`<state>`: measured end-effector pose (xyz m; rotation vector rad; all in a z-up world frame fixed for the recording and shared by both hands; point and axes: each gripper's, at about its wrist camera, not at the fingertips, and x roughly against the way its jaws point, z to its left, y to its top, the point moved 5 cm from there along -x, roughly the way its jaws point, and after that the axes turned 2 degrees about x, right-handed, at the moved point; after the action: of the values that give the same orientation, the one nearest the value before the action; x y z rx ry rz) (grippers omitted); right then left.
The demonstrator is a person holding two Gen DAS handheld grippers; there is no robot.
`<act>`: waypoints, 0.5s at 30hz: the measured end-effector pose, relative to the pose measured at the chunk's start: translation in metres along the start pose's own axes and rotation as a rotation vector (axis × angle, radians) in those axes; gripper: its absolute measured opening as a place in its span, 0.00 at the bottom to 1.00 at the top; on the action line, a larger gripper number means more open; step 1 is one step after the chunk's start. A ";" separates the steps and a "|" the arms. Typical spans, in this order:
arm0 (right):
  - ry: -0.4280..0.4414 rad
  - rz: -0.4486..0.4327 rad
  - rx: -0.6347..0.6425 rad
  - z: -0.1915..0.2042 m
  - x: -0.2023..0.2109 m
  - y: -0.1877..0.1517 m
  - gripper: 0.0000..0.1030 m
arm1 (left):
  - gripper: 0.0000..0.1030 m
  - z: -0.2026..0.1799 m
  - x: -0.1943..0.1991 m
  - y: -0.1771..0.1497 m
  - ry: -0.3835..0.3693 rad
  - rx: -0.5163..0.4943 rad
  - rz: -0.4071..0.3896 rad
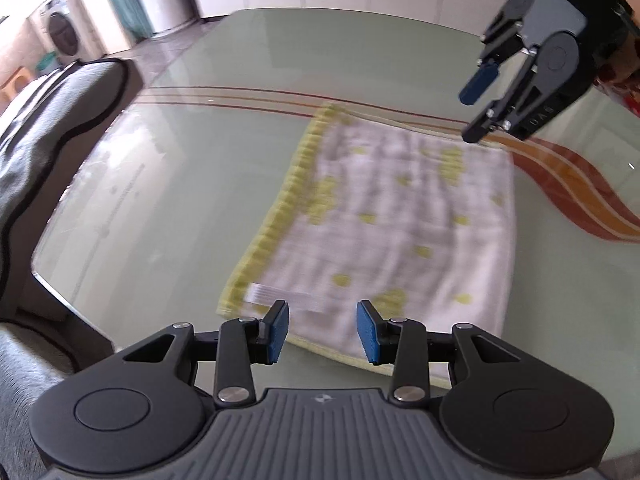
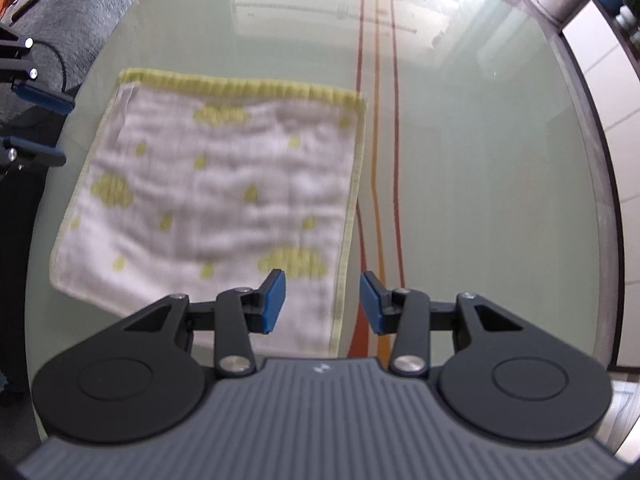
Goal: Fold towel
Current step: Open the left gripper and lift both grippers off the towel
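Soft, light muslin towel lies flat on glass table, limp and wrinkle-prone; pinch its yellow hem at 6 o'clock corners; left gripper and right gripper hover empty, jaws apart.

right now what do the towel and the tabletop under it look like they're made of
Towel: soft woven cloth, likely cotton gauze, matte white with yellow cloud shapes and a yellow hem; it lies limp and slightly rumpled. The frames are blurred, so the weave is a guess.
Tabletop: looks like glass, pale green and glossy with red and orange stripes; it mirrors the room.
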<state>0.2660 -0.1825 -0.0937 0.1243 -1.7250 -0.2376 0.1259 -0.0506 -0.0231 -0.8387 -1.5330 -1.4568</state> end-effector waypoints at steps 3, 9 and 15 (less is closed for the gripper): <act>0.000 0.006 -0.002 0.001 0.004 -0.013 0.39 | 0.41 -0.021 -0.001 -0.004 -0.035 -0.030 0.008; 0.004 0.032 0.004 0.002 0.000 -0.037 0.39 | 0.41 -0.053 -0.007 -0.014 -0.078 -0.079 0.025; 0.023 0.062 0.017 0.004 -0.013 -0.051 0.39 | 0.41 -0.079 -0.021 -0.029 -0.094 -0.130 0.070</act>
<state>0.2619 -0.2293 -0.1185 0.0849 -1.7056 -0.1752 0.1184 -0.1298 -0.0567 -1.0409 -1.4746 -1.4961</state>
